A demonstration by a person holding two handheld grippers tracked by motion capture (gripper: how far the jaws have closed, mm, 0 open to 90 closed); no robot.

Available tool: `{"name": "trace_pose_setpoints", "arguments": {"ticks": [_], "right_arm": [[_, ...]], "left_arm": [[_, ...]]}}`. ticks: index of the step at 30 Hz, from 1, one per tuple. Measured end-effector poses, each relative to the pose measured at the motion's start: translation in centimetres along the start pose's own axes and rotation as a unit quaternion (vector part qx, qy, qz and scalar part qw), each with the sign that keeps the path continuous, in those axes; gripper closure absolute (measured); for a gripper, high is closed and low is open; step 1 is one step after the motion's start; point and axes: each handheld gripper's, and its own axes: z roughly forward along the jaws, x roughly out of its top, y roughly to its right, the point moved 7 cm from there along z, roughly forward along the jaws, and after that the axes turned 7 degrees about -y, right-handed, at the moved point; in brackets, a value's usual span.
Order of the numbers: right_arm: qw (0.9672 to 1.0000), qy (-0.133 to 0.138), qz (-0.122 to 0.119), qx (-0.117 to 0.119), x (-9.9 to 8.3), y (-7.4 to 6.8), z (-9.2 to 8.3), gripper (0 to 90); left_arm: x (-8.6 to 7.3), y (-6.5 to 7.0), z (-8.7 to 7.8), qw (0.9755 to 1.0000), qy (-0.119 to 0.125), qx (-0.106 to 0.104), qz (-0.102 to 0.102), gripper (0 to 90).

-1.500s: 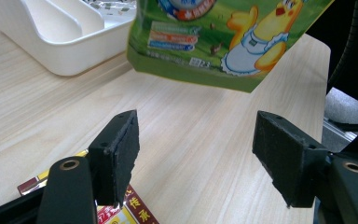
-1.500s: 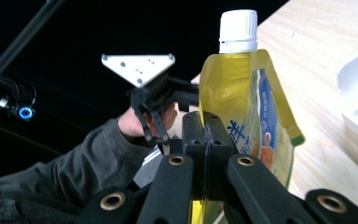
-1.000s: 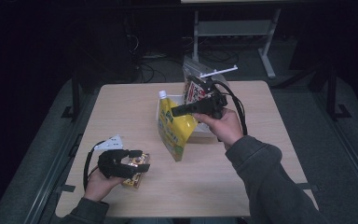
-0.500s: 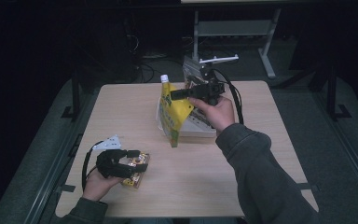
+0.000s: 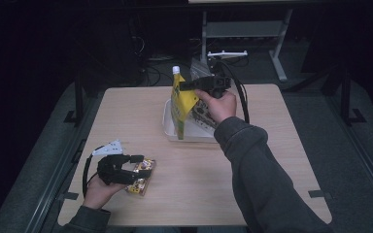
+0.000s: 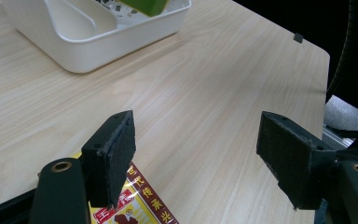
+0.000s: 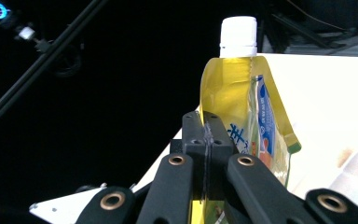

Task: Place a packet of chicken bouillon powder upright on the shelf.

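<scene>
A yellow spouted pouch with a white cap hangs upright over the white tray at the table's far middle. My right gripper is shut on its upper edge. In the right gripper view the jaws pinch the pouch just below the cap. My left gripper rests at the front left, open, over a red and gold snack packet. In the left gripper view its jaws stand wide apart, and the packet lies under the left jaw.
A patterned packet lies in the tray, partly behind the right hand. The tray's near wall shows in the left gripper view. Bare wooden tabletop lies between the tray and the front edge. Dark floor, cables and a stand are behind the table.
My right hand has carried the yellow pouch toward the far side, from the tray's front to above it, and a little higher. The left gripper has stayed over the snack packet.
</scene>
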Motion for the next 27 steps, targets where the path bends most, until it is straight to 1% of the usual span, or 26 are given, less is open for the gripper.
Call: {"name": "trace_pose_setpoints", "arguments": {"ticks": [2, 3, 4, 5, 7, 9, 11, 15, 19, 21, 27], "right_arm": [[1.0, 0.003, 0.005, -0.004, 0.2, 0.3, 0.3, 89.4], [0.9999, 0.009, 0.005, -0.007, 0.3, 0.3, 0.4, 89.4], [0.9999, 0.014, 0.004, -0.005, 0.4, 0.3, 0.5, 89.4], [0.9999, 0.014, 0.006, -0.005, 0.5, 0.3, 0.7, 89.4], [0.9998, 0.016, 0.003, -0.015, 0.7, 0.3, 1.0, 89.4], [0.9997, 0.019, 0.005, -0.015, 0.9, 0.3, 1.4, 89.4], [0.9996, 0.017, 0.007, -0.023, 1.1, 0.4, 1.8, 89.4], [0.9993, 0.022, 0.015, -0.025, 1.4, 0.7, 2.6, 89.4], [0.9991, 0.024, 0.018, -0.03, 1.4, 0.9, 3.1, 89.4], [0.9989, 0.025, 0.016, -0.036, 1.5, 0.9, 3.5, 89.4], [0.9981, 0.036, 0.022, -0.046, 1.7, 1.3, 3.8, 89.4]], "left_arm": [[-0.1, 0.0, 0.0, 1.0, -0.001, 0.0, -0.003, 27.5], [-0.1, -0.1, 0.0, 1.0, -0.001, -0.001, -0.005, 27.5], [-0.1, -0.1, 0.0, 1.0, -0.002, 0.0, -0.004, 27.5], [-0.2, -0.1, 0.0, 1.0, -0.003, 0.001, -0.004, 27.5], [-0.2, -0.1, -0.1, 1.0, -0.001, 0.0, -0.004, 27.5], [-0.2, -0.1, -0.1, 1.0, -0.001, 0.0, -0.005, 27.5], [-0.1, -0.1, -0.1, 1.0, 0.001, -0.003, -0.006, 27.1], [-0.1, 0.1, 0.0, 1.0, 0.002, -0.005, -0.003, 26.6], [-0.2, 0.1, 0.0, 1.0, 0.0, -0.004, -0.003, 26.5], [-0.2, 0.1, 0.0, 1.0, 0.001, -0.003, -0.004, 26.3], [-0.2, 0.2, 0.0, 1.0, -0.001, -0.001, 0.0, 26.2]]}}
